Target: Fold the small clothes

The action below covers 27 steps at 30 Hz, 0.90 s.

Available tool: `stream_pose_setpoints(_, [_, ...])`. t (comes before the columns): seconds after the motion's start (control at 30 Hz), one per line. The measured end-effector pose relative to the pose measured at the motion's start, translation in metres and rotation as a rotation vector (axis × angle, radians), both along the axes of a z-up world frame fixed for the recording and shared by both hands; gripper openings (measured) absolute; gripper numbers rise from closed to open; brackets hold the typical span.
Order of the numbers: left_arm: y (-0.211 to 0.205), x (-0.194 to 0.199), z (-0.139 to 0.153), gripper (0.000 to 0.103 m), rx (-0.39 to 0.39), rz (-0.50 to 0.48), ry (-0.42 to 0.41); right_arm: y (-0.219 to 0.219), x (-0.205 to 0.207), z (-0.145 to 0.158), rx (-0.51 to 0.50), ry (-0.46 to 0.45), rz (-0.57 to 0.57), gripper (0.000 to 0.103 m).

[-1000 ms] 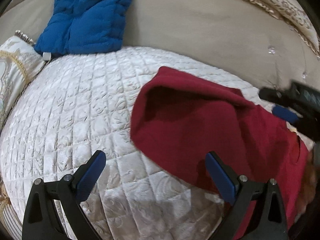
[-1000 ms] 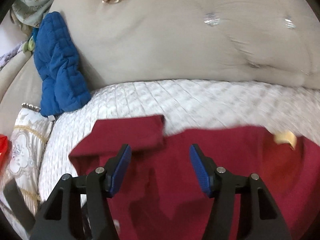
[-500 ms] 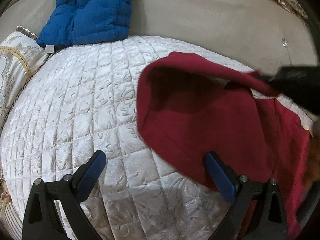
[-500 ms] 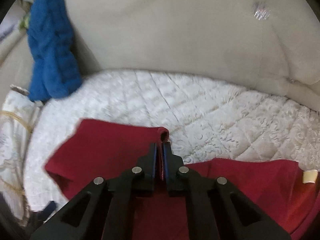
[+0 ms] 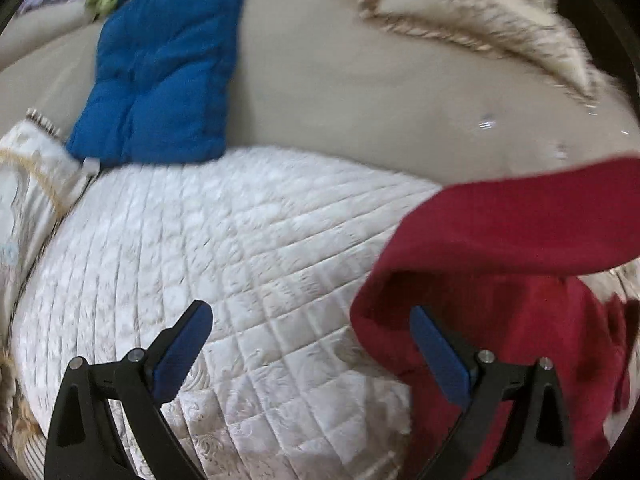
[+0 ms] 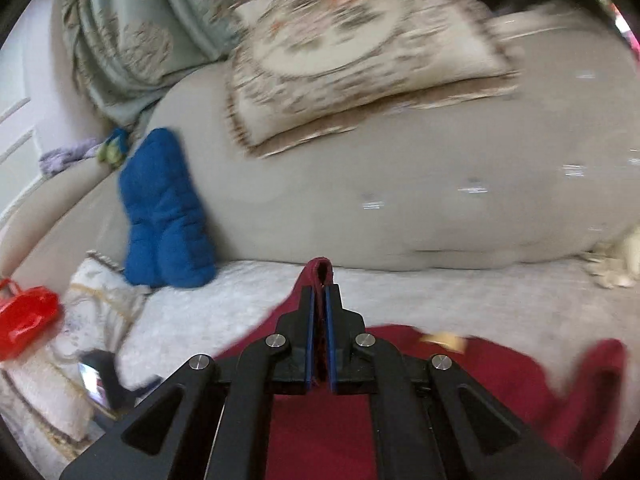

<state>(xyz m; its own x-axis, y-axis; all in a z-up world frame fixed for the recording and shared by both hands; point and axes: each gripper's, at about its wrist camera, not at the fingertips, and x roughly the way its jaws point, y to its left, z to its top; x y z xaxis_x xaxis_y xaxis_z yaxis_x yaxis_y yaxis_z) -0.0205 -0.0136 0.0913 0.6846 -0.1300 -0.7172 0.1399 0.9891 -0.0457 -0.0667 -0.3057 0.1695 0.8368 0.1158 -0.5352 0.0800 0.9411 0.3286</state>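
A dark red garment (image 5: 520, 240) lies on the white quilted seat cover (image 5: 240, 240), at the right of the left wrist view. One flap of it is lifted and stretched up to the right. My right gripper (image 6: 319, 300) is shut on a folded edge of the red garment (image 6: 320, 420), which pokes up between the blue pads; the rest hangs below and to the right. A small tan label (image 6: 444, 340) shows on the cloth. My left gripper (image 5: 308, 340) stands open above the quilt, its right finger over the garment's left edge, nothing between the pads.
A blue padded cushion (image 5: 160, 68) leans on the beige sofa back (image 5: 340, 92). A patterned pillow (image 6: 352, 48) rests on top of the back. A cream cushion (image 5: 28, 192) and a red bag (image 6: 24, 316) are at the left. Draped grey-green fabric (image 6: 132, 32) hangs behind.
My right gripper closed on the garment's folded edge and lifted it up off the seat. The left gripper rose a little and stayed open.
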Motion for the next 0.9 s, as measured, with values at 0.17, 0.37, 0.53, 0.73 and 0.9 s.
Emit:
stream_pose_setpoints(0.17, [-0.013,-0.015,0.005,0.101,-0.019,-0.106,-0.010,-0.060,-0.040,-0.036,-0.050,0.135,-0.179,0.000])
stream_pose_setpoints(0.37, [-0.031,-0.008,-0.013,0.101,0.053,-0.130,0.044,-0.102,-0.058,-0.093,-0.127,0.341,-0.345,0.000])
stream_pose_setpoints(0.53, [-0.042,-0.008,-0.032,0.101,0.127,-0.140,0.085,-0.086,-0.047,-0.098,-0.178,0.363,-0.312,0.022])
stream_pose_setpoints(0.73, [-0.048,0.003,-0.050,0.101,0.166,-0.117,0.117,0.003,0.023,-0.089,-0.091,0.294,0.057,0.030])
stream_pose_setpoints(0.9, [-0.038,0.012,-0.057,0.101,0.157,-0.082,0.146,0.073,0.089,-0.118,-0.104,0.328,0.262,0.011])
